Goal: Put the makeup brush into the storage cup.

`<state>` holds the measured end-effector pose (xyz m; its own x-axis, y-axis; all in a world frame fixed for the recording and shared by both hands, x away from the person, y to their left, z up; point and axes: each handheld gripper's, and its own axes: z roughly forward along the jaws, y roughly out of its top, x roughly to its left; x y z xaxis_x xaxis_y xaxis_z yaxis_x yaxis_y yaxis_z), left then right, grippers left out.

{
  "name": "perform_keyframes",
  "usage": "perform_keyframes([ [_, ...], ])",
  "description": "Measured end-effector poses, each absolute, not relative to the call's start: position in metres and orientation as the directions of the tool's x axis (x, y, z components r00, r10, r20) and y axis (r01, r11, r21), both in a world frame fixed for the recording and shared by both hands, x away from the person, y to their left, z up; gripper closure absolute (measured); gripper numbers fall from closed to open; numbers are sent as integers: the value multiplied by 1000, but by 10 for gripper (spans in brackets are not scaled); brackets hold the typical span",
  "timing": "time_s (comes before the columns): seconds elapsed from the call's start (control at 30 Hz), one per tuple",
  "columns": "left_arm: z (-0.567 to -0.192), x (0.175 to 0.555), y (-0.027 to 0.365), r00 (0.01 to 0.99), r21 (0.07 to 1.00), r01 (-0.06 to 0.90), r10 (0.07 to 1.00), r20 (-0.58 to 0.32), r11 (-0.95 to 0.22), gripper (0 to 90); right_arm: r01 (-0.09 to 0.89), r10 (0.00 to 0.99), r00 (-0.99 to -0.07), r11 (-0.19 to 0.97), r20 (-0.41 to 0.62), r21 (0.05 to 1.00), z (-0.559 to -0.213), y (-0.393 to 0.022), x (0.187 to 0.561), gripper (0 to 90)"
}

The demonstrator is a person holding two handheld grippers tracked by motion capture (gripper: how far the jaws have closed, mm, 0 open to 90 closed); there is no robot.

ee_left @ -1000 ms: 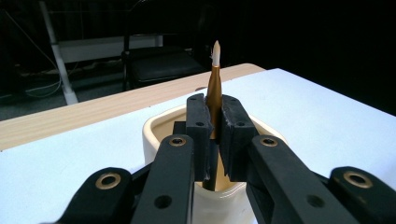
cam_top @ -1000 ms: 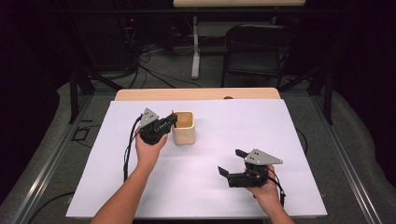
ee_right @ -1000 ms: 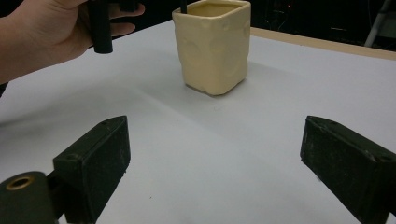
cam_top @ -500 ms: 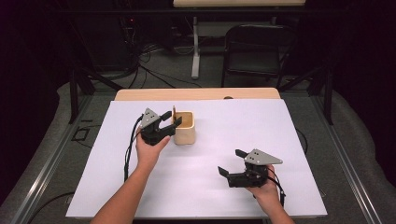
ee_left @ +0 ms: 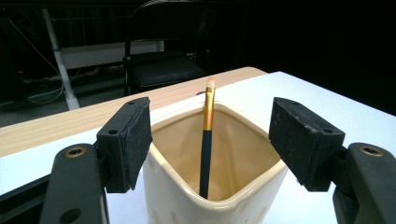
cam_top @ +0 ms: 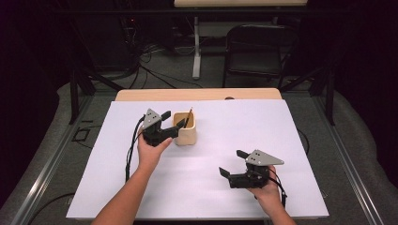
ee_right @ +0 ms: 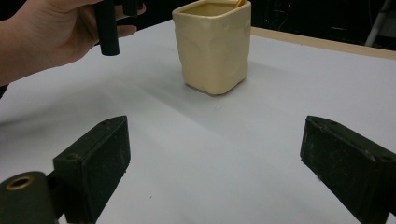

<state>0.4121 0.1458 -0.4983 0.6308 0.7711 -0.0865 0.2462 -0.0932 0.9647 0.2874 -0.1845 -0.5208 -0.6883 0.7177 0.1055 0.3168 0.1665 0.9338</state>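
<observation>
We see a shiny, smooth cream cup that looks like glazed clay. The brush has a gold metal band. Our left tongs have dull, rough black pads. The counter looks like matt white paper over wood.

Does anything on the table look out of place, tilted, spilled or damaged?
Nothing stands out. The cream cup stands upright on the white table, with the brush leaning inside it. The left gripper, jaws just opened, is at the cup without pressing it. The right gripper is open.
</observation>
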Motion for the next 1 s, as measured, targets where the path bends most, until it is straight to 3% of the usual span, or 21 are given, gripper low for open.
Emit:
perform_keyframes([
  [0.63, -495, 409, 146, 625, 960, 257, 776, -81, -107, 332, 318, 716, -690, 170, 105, 933, -521, -184, 287, 80],
  [1.0, -484, 403, 150, 615, 972, 215, 786, -60, -93, 315, 316, 714, -692, 165, 108, 934, -521, -185, 287, 80],
])
